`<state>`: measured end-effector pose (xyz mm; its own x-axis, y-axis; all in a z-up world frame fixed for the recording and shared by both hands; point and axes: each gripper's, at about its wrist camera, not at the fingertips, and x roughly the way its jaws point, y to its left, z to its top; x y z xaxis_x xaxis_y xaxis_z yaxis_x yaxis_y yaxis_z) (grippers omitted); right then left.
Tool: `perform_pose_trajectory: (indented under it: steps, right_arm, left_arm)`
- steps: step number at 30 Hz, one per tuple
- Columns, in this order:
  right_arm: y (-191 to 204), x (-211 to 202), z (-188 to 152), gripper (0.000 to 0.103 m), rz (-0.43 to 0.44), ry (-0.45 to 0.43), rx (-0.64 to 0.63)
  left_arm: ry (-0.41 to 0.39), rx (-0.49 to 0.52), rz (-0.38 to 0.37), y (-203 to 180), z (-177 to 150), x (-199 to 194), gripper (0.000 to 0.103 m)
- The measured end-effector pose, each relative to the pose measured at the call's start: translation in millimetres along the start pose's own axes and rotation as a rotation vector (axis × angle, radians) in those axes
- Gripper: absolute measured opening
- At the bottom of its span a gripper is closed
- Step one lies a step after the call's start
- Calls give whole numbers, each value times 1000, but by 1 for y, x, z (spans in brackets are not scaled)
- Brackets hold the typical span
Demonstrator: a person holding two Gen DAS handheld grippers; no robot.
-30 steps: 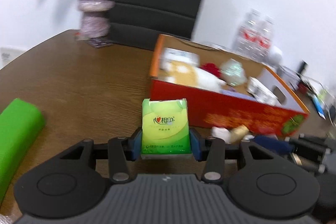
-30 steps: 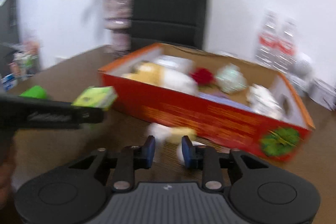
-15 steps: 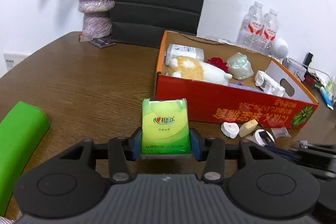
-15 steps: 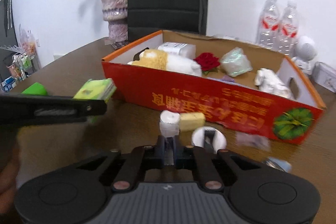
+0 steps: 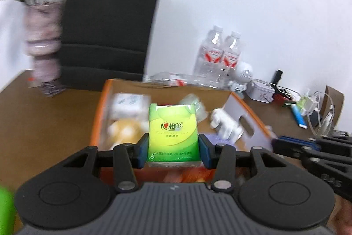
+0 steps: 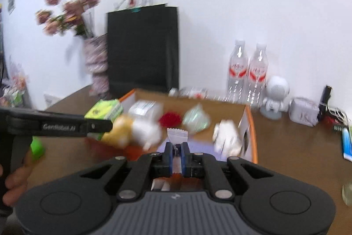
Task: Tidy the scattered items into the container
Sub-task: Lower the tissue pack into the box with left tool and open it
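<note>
Left wrist view — left gripper (image 5: pixel 173 147) clamps green tissue pack (image 5: pixel 172 132) at frame centre above the box (image 5: pixel 248 111) — release inside its walls

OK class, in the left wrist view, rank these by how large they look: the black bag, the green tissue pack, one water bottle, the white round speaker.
1. black bag
2. green tissue pack, though nearness to the camera inflates it
3. water bottle
4. white round speaker

Bright even light, motion blur, fisheye-warped edges
</note>
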<state>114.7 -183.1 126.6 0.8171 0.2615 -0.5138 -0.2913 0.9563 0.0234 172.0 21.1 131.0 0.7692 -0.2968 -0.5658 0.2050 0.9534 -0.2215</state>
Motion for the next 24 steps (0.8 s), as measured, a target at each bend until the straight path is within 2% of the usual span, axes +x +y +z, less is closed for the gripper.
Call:
perform_pose_trajectory:
  steps: [3, 6, 7, 9, 10, 11, 13, 15, 17, 20, 21, 23, 24]
  right_arm:
    - [-26, 61, 42, 6, 0, 101, 52]
    - [-52, 124, 60, 6, -18, 221, 107]
    - [-58, 140, 60, 6, -12, 246, 130]
    - [-67, 164, 60, 12, 15, 273, 147]
    - [-69, 174, 60, 13, 14, 299, 152]
    - [-70, 183, 60, 14, 12, 323, 148]
    - [-71, 186, 60, 18, -5, 317, 136]
    - [-73, 179, 64, 29, -11, 298, 140]
    - [-75, 166, 68, 35, -30, 290, 150]
    - [-77, 148, 71, 54, -43, 350, 174]
    - [-76, 143, 71, 56, -38, 382, 175]
    - [-72, 131, 72, 59, -30, 417, 174]
    - [-69, 124, 72, 66, -30, 431, 169]
  left_arm:
    - [125, -39, -25, -7, 32, 63, 46]
    - [210, -51, 41, -8, 39, 113, 46]
    - [230, -54, 42, -7, 40, 123, 47]
    - [244, -72, -3, -3, 41, 137, 55]
    - [245, -78, -16, 0, 43, 140, 67]
    - [238, -74, -13, 2, 44, 140, 73]
    - [206, -45, 20, 2, 48, 132, 74]
    - [188, -28, 43, 5, 54, 120, 75]
    - [182, -21, 78, 6, 61, 108, 84]
    - [190, 16, 183, 1, 68, 89, 100]
    - [205, 16, 221, 0, 69, 84, 102]
    - [250, -1, 238, -2, 70, 76, 102]
    - [269, -7, 228, -4, 69, 71, 103]
